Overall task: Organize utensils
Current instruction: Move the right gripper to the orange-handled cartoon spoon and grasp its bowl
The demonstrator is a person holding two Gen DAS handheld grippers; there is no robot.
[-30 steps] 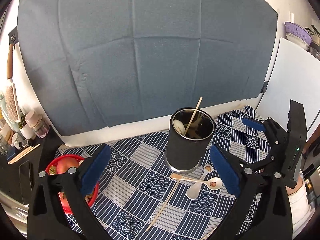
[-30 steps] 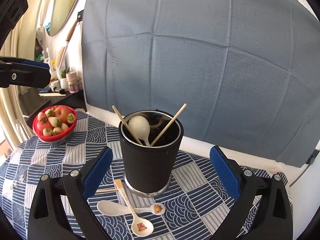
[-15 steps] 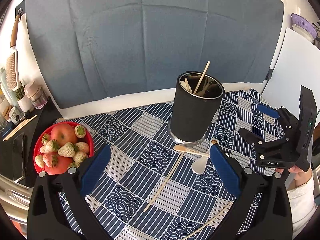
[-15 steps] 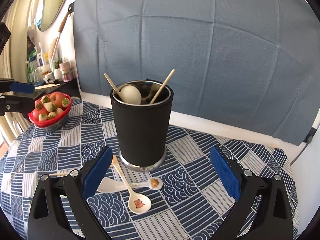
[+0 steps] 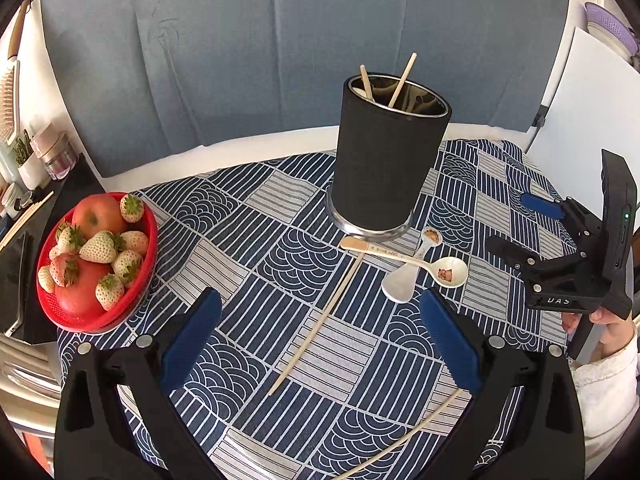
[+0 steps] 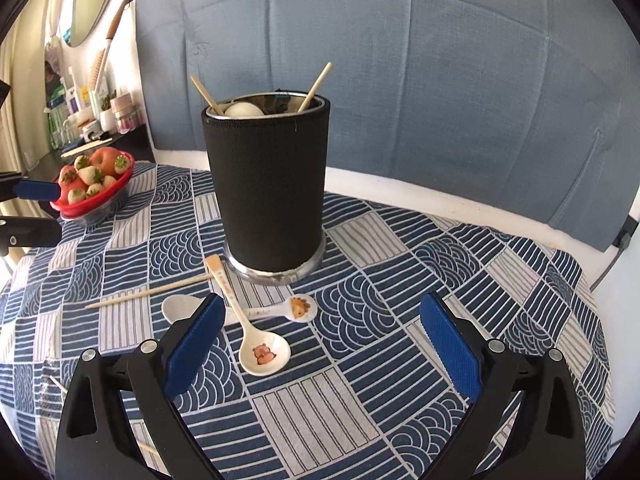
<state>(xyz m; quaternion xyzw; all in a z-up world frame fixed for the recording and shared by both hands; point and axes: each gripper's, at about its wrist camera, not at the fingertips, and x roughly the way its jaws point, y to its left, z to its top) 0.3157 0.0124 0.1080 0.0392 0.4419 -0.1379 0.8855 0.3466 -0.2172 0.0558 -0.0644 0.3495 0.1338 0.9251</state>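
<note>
A black utensil holder [image 5: 384, 164] stands on the patterned cloth, also in the right wrist view [image 6: 268, 184]. It holds two chopsticks and a white spoon [image 6: 242, 110]. Two white ceramic spoons lie crossed in front of it: one with a bear picture [image 6: 262, 344] [image 5: 444, 270] and one with a paw picture [image 6: 276, 310] [image 5: 404, 282]. A loose chopstick [image 5: 320, 320] [image 6: 148, 292] lies beside them, another [image 5: 404, 436] lies near the front edge. My left gripper [image 5: 320, 344] is open and empty above the cloth. My right gripper [image 6: 320, 344] is open and empty, over the spoons; it also shows in the left wrist view [image 5: 560, 256].
A red bowl [image 5: 132, 292] of apples and strawberries sits at the left of the table, also in the right wrist view [image 6: 94, 196]. A shelf with jars and bottles [image 6: 88, 116] stands beyond it. A blue backdrop [image 5: 280, 40] closes the back. A white board [image 5: 592, 100] stands at the right.
Both grippers have drawn back and down from the holder, so it looks farther away and more cloth, spoons and the second chopstick show. Both stay open.
</note>
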